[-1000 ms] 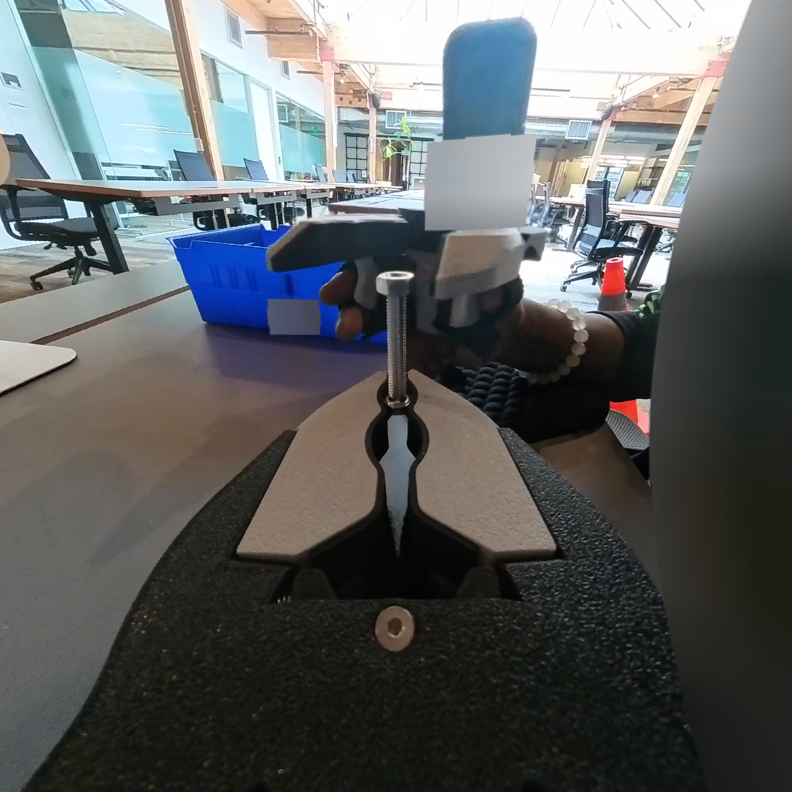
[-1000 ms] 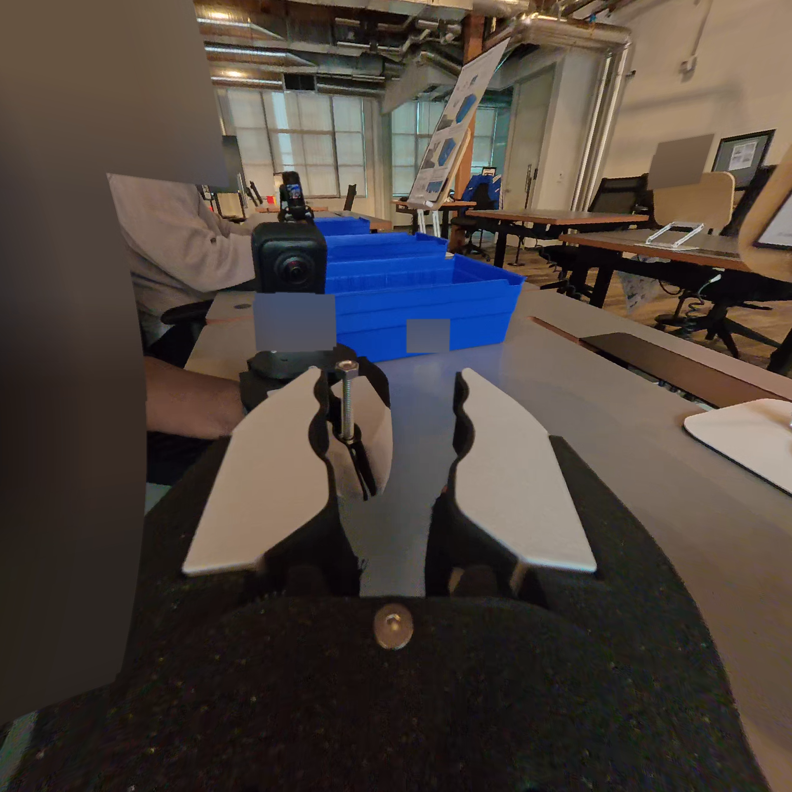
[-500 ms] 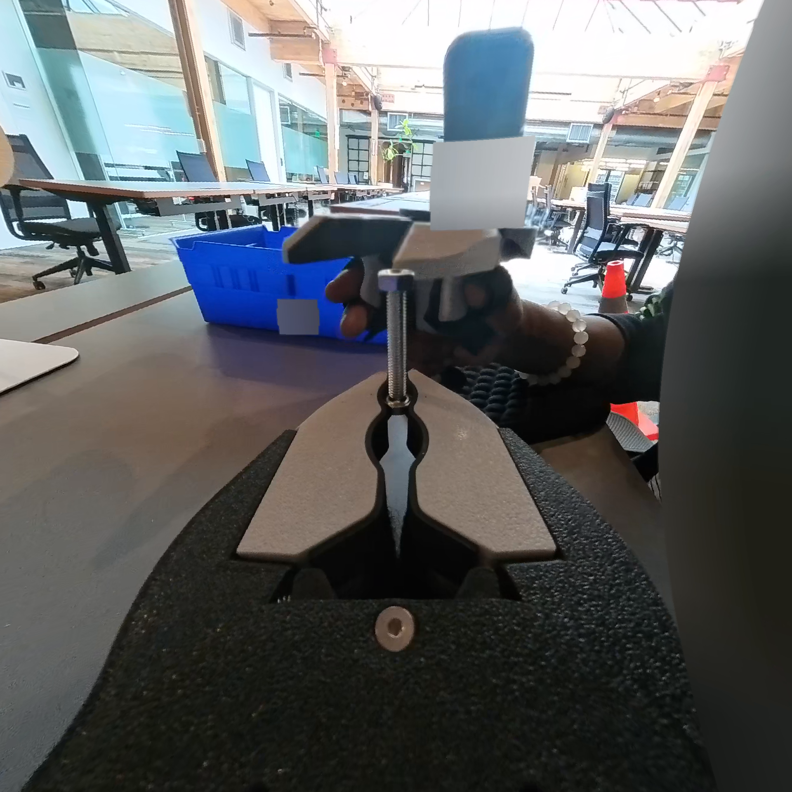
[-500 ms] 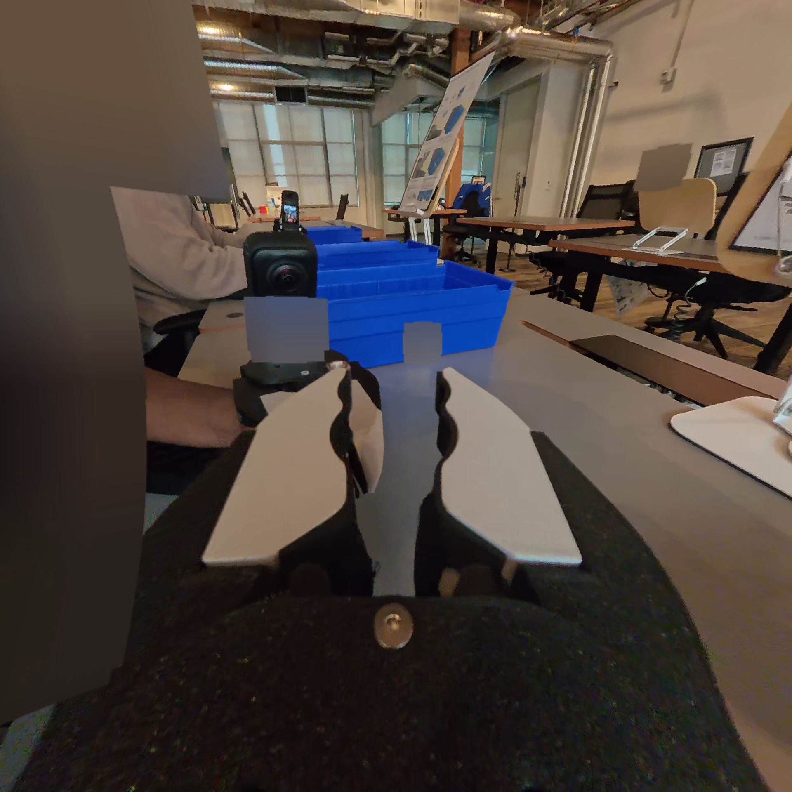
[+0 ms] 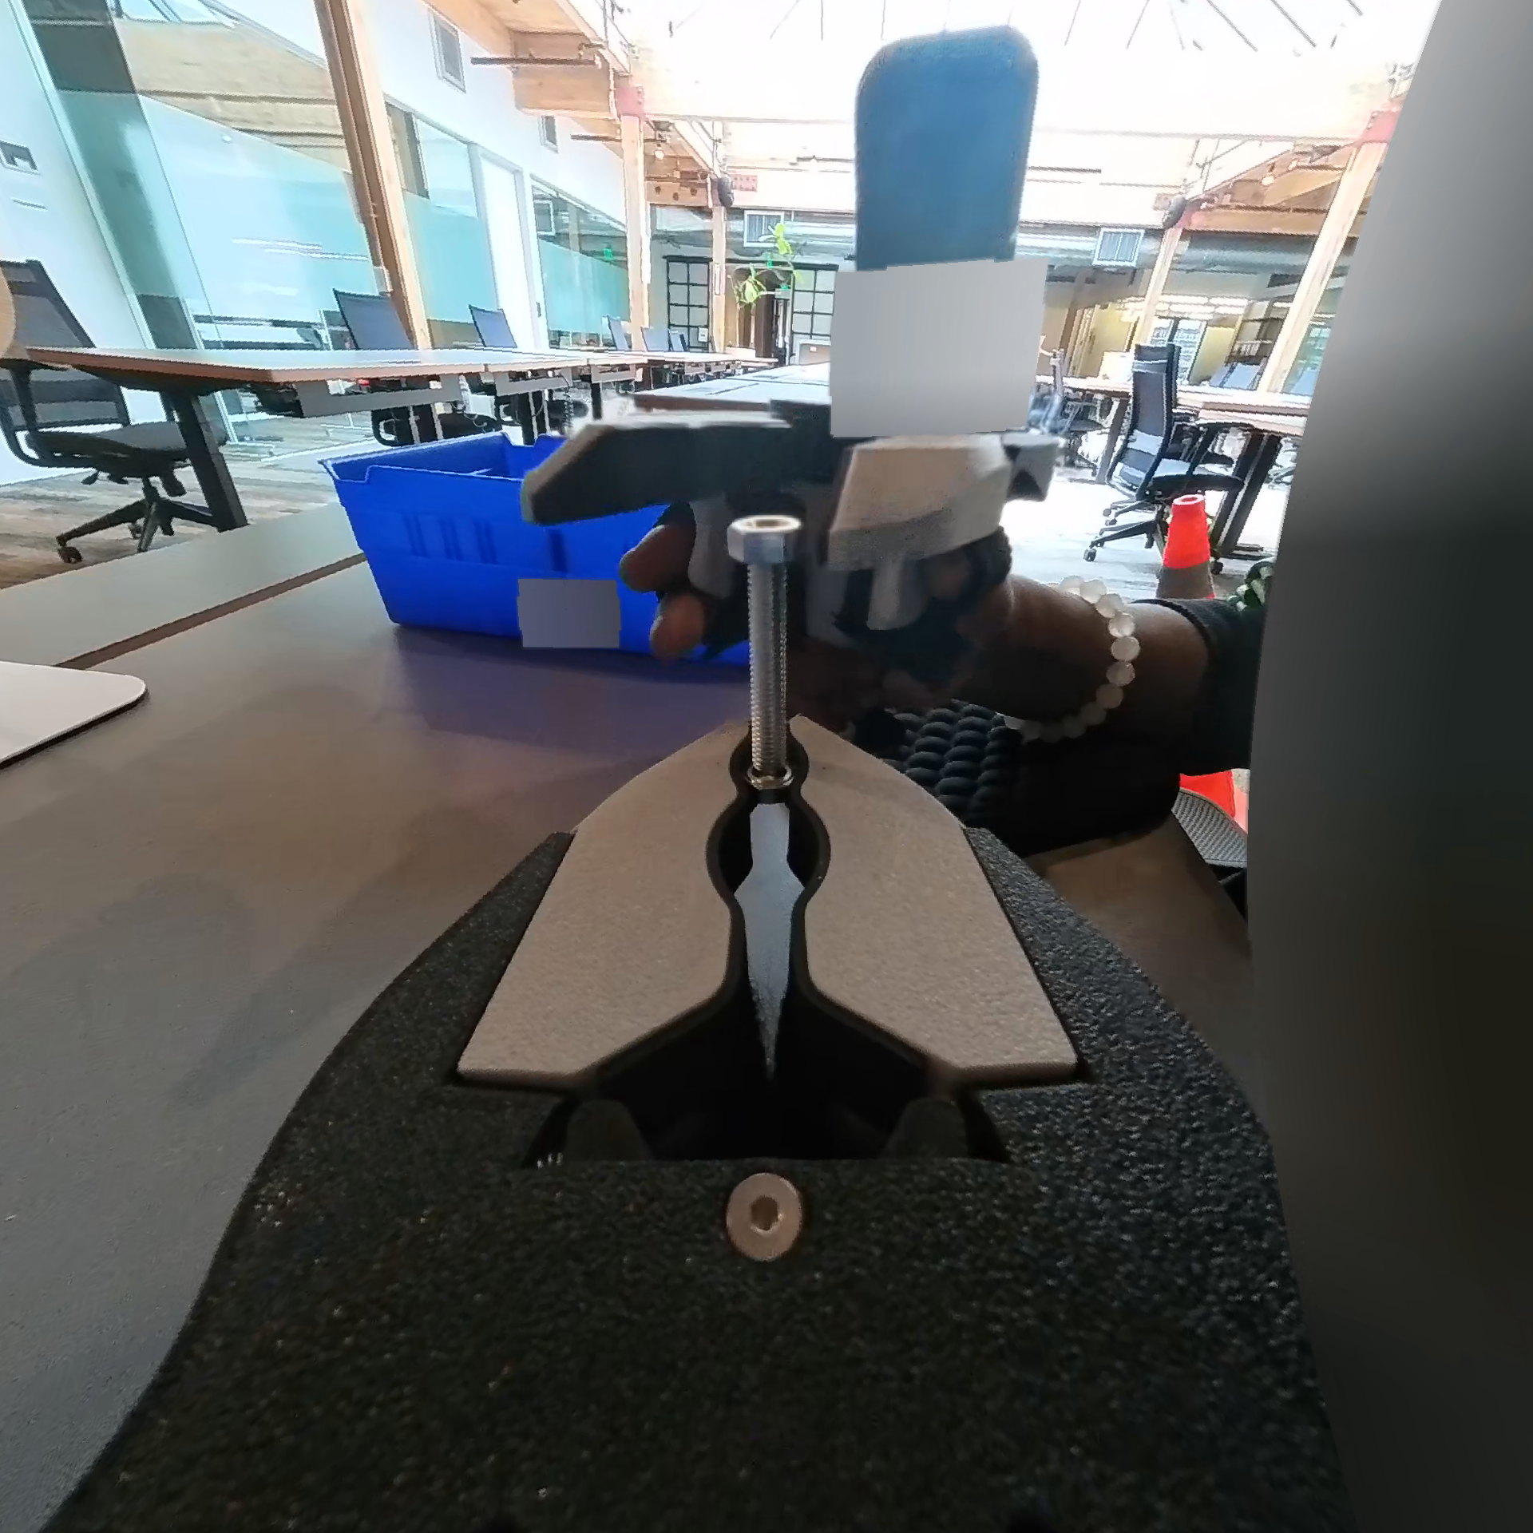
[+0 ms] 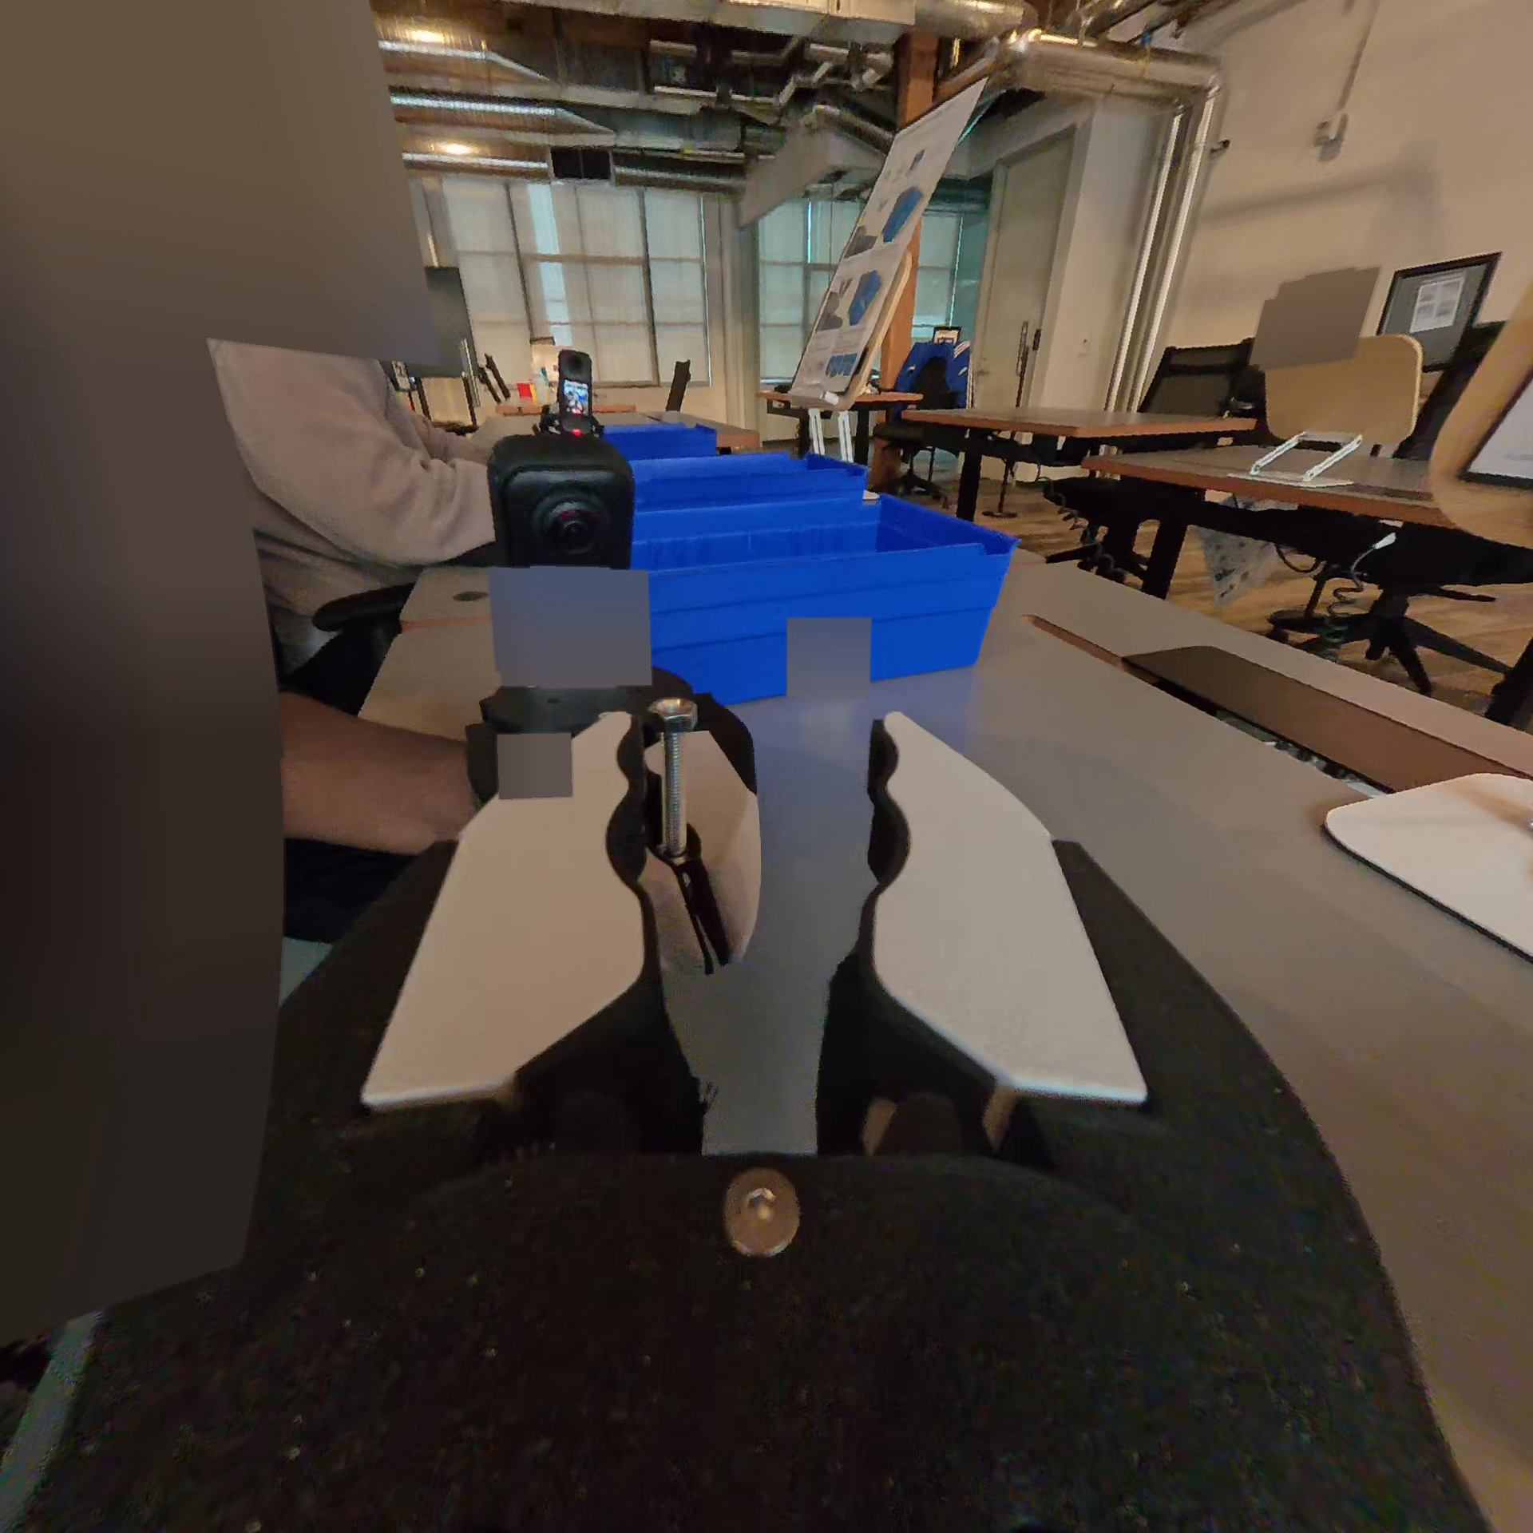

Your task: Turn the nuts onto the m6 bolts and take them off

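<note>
We find the left tool [image 5: 770, 767] closed at its tips on the lower end of a bolt [image 5: 767, 655], which stands upright at the centre of the left wrist frame, head uppermost. A small nut [image 5: 770, 776] sits on the thread right where the fingers meet; whether the pads press on the nut or on the shank we cannot tell.

The right tool [image 6: 751, 759] stands wide open and holds nothing. In its own view the bolt [image 6: 674, 780] rises just inside its left finger [image 6: 531, 896], with clear air across to the other finger. In the left wrist view that tool [image 5: 771, 489] hangs just above and behind the bolt head, upper centre.

In our judgement the step in hand is turning bolt against nut, with the right tool between grips. The next move calls for bringing the open fingers square around the bolt head, closing firmly, then rotating without tilting the shank.

Materials: the bolt is bright steel, finely threaded, its head socketed on top. The tool fingers are flat, matt pale plates with scalloped dark inner edges, set in grainy black housings. The surface [image 5: 249, 829] is smooth and grey. A glossy blue plastic bin [image 6: 829, 597] stands behind, centre of frame.
</note>
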